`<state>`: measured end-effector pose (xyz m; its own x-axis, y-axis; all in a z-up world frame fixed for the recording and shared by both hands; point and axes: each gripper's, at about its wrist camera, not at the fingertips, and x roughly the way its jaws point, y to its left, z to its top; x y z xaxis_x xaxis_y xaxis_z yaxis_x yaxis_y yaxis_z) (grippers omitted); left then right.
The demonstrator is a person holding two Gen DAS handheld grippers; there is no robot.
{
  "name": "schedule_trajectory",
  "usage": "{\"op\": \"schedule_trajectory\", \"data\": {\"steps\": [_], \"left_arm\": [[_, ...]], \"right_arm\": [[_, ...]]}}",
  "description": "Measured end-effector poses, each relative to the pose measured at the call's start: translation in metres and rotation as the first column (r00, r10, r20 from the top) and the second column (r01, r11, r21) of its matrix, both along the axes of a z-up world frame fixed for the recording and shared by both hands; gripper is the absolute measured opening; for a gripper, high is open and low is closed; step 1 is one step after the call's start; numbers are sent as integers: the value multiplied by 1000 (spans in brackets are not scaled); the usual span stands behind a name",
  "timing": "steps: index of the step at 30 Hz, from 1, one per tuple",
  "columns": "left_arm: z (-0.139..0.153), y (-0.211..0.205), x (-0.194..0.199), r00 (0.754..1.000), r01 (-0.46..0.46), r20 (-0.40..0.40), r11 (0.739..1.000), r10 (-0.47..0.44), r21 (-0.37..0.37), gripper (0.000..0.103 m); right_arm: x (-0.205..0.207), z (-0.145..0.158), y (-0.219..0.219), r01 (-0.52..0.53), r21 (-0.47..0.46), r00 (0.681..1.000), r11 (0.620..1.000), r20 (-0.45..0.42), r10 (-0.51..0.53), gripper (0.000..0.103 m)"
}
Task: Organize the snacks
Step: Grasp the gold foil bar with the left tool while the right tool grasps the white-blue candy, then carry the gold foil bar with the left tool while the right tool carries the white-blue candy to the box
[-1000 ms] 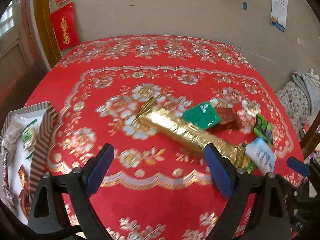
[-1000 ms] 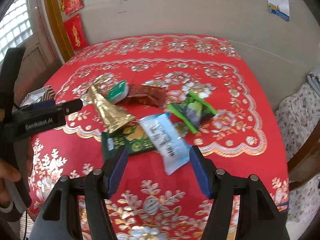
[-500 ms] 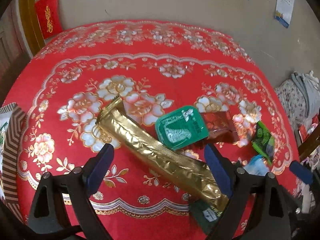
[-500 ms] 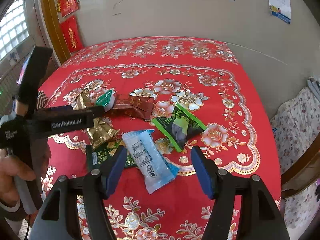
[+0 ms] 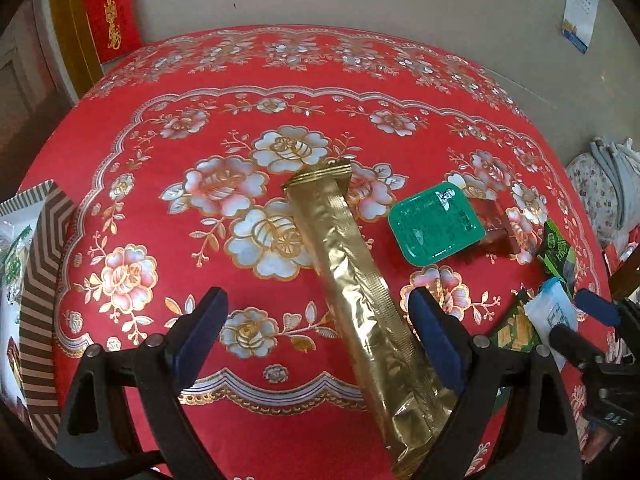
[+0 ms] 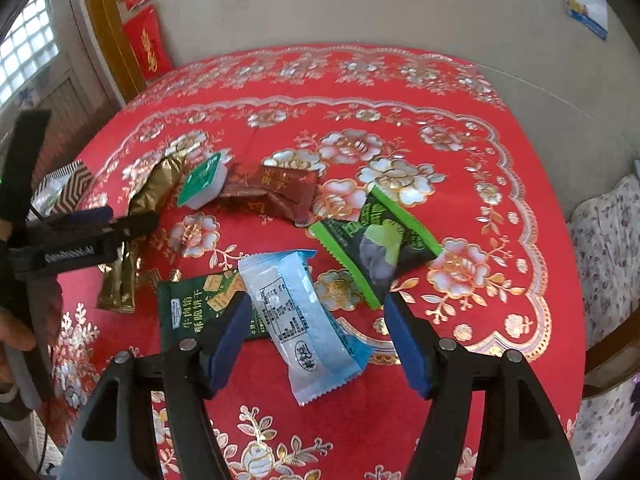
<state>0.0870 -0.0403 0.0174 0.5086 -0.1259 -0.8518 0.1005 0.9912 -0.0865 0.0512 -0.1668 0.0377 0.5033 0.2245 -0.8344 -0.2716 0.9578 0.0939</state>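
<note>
A long gold packet (image 5: 360, 300) lies on the red flowered tablecloth (image 5: 200, 128). My left gripper (image 5: 316, 300) is open and straddles it, and the packet runs nearer the right finger without being pressed. My right gripper (image 6: 320, 308) hangs over a light blue packet (image 6: 296, 312) that lies flat between its jaws. Those jaws are opening and the pads do not touch the packet. Around it lie a dark green biscuit packet (image 6: 188, 312), a green-and-black packet (image 6: 380, 244), a brown packet (image 6: 272, 192) and a green-lidded cup (image 6: 202, 184).
A striped box (image 5: 40, 260) holding several snacks stands at the table's left edge. A person's hand (image 6: 16, 332) holds the left gripper's handle. A flowered cushion (image 5: 600, 192) sits beyond the right edge, and a wall lies behind the table.
Both grippers have come lower and closer to the table. The left one now straddles the gold packet; the right one's jaws have widened around the light blue packet.
</note>
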Motion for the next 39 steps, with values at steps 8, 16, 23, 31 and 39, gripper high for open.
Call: {"op": "schedule_trajectory", "data": {"steps": [8, 16, 23, 31, 39], "left_arm": [[-7, -11, -1, 999, 31, 24, 999, -32, 30, 63], [-1, 8, -15, 997, 55, 50, 998, -56, 29, 21], [7, 28, -47, 993, 48, 110, 998, -51, 31, 20], [11, 38, -81, 987, 47, 153, 997, -57, 65, 20], [9, 46, -99, 985, 38, 165, 997, -50, 73, 20]], "right_arm": [[-15, -7, 8, -16, -21, 1000, 1000, 0, 16, 28], [-45, -4, 15, -13, -14, 1000, 1000, 23, 13, 27], [-69, 8, 19, 2, 46, 998, 999, 67, -5, 27], [-79, 11, 43, -1, 92, 996, 996, 87, -7, 27], [-81, 13, 70, 1, 98, 994, 995, 108, -12, 27]]}}
